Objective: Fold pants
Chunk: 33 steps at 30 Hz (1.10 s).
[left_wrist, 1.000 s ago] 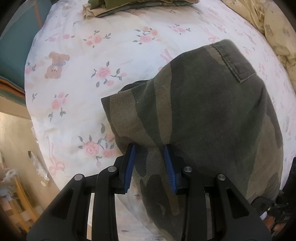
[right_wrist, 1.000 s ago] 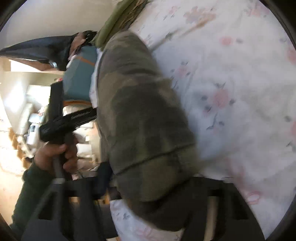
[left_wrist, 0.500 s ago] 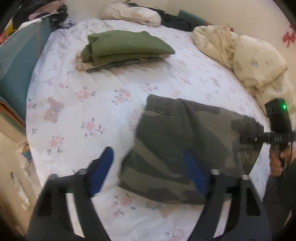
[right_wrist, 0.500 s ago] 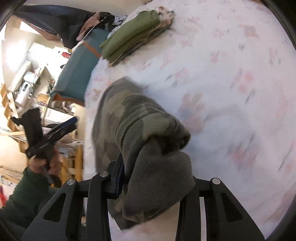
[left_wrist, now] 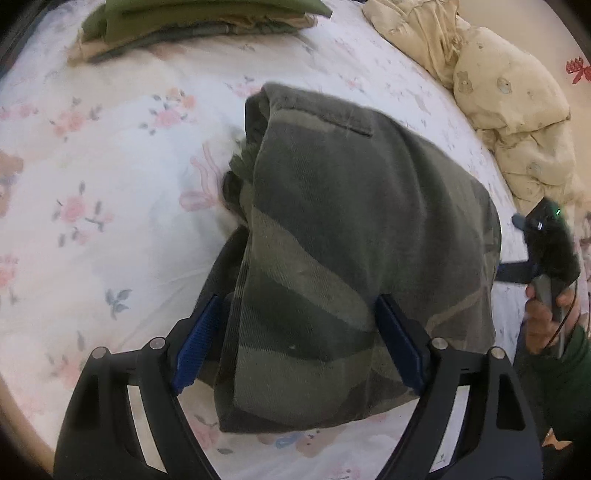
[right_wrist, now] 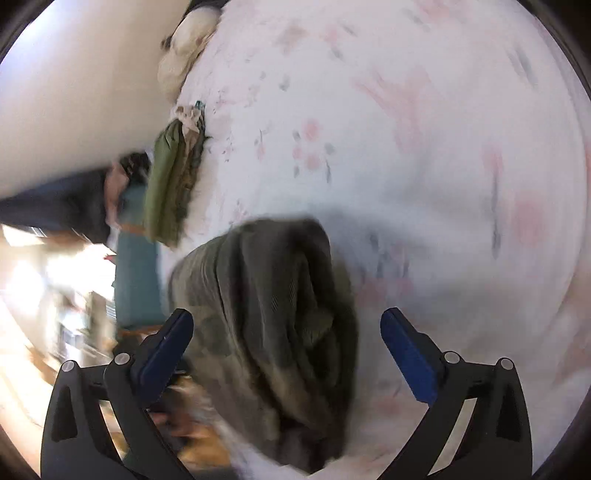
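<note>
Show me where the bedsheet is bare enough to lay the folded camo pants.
Free: the flowered sheet between the camo pants and the stack of folded clothes, running out to the left edge. Crowded: the right side, with the cream quilt and the person's hand.

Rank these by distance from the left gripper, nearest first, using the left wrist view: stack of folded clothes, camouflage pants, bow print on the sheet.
1. Camouflage pants, between the left gripper fingers.
2. Bow print, beyond, left of the pants.
3. Stack of folded clothes, at the top edge.
</note>
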### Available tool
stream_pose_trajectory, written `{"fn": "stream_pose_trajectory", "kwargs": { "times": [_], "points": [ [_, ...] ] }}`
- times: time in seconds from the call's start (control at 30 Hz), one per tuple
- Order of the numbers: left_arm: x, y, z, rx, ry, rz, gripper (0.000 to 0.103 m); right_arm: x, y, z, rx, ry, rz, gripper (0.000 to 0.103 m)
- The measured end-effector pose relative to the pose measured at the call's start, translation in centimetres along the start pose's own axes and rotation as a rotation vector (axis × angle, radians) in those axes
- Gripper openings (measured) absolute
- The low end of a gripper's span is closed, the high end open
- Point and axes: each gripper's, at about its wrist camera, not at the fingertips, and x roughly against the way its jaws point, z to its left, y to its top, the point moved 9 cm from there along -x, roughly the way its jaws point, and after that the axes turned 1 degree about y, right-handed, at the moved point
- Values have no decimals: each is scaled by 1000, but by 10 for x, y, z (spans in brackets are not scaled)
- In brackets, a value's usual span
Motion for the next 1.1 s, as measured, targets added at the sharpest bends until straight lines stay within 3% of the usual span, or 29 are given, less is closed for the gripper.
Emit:
{"fn": "stream_pose_trajectory", "kwargs": {
  "times": [0.1, 0.17, 0.2, 0.23, 0.3, 0.37, 0.47, 0.63, 0.73, 0.8, 0.9, 0.93, 1.0, 1.1],
  "points": [
    [-12, -8, 5, 50, -75, 61, 82, -24, -24, -7, 39, -43, 45, 103],
    [-14, -9, 2, 32, -66, 57, 81, -36, -31, 4, 143, -66, 57, 103],
    [-15, -9, -3, 8, -57, 60, 71, -43, -34, 13, 197, -53, 71, 101],
    [-14, -10, -10, -8, -53, 60, 66, -52, -41, 20, 220, -23, 109, 91],
    [-10, -11, -20, -48, -38, 61, 41, -61, -49, 20, 261, -58, 139, 77],
    [-2, -11, -33, -117, 12, 42, 29, -57, -47, 25, 311, -69, 100, 51],
    [17, -14, -49, -65, 46, 31, 22, -41, -44, 46, 400, -65, 58, 36],
    [53, -42, -79, 25, 44, 19, 21, -20, -37, 83, 470, 12, 157, 34],
    [58, -71, -86, 128, 49, 21, 22, -17, -46, 93, 564, -17, 252, 34],
    [46, -96, -85, 176, 60, 67, 25, -21, -57, 75, 570, -88, 326, 40],
    [25, -129, -75, 210, 124, 167, 44, -27, -79, 26, 525, -277, 444, 62],
    [23, -140, -71, 214, 153, 203, 46, -22, -84, 10, 508, -327, 461, 67],
    [35, -145, -66, 216, 196, 178, 53, -5, -82, 2, 471, -352, 424, 67],
    [74, -139, -65, 201, 253, 17, 51, 39, -72, 7, 445, -377, 252, 68]
  ]
}}
